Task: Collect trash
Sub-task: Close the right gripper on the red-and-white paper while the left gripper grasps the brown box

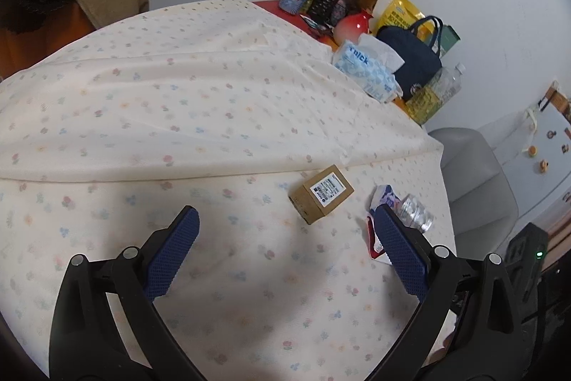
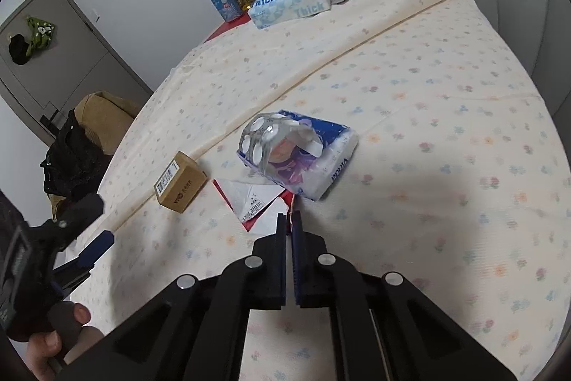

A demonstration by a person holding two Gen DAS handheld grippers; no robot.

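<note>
Your left gripper point(image 1: 287, 220) gapes above the floral tablecloth point(image 1: 200, 102); your right gripper point(image 2: 289, 220) pinches the red-and-white wrapper point(image 2: 249, 199).

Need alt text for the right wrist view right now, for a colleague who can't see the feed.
The right gripper is shut on the edge of a red-and-white paper wrapper lying on a floral tablecloth. Just beyond sits a blue-and-white tissue pack with an empty pill blister on top, and a small cardboard box to the left.

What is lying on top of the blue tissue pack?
An empty silver blister sheet lies on the tissue pack. Whatever is beneath the pack is hidden.
</note>
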